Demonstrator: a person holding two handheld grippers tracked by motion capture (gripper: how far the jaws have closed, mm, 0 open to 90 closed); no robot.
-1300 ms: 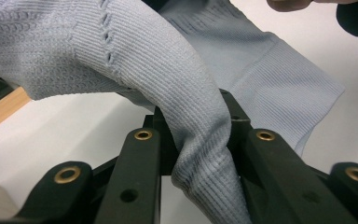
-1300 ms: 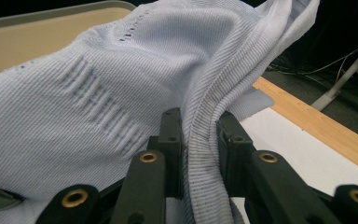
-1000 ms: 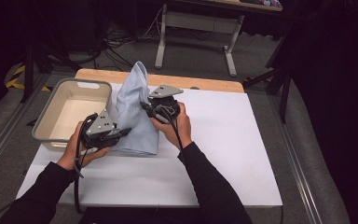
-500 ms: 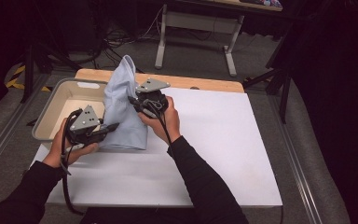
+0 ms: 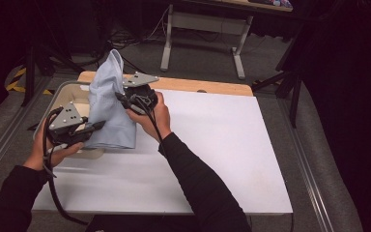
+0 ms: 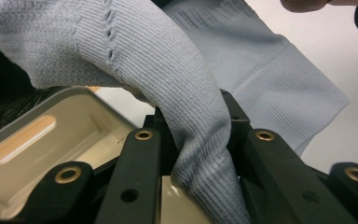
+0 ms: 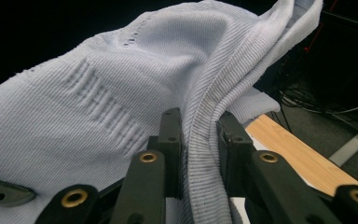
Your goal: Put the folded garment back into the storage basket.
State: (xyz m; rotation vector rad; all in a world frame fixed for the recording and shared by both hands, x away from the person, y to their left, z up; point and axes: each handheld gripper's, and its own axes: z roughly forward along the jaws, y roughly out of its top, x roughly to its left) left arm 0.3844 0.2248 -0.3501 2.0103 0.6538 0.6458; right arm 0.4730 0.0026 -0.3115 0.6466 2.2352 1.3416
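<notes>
White-topped table (image 5: 212, 145), its far wooden edge partly covered. Pale blue knitted garment (image 5: 107, 108) is held up over the table's far left, hiding much of the beige plastic tub (image 5: 60, 93) behind it. Left gripper (image 5: 96, 126) is clamped on the lower knit fold, jaw tips buried in fabric. Right gripper (image 5: 121, 98) is clamped on the ribbed edge, tips likewise covered.
</notes>
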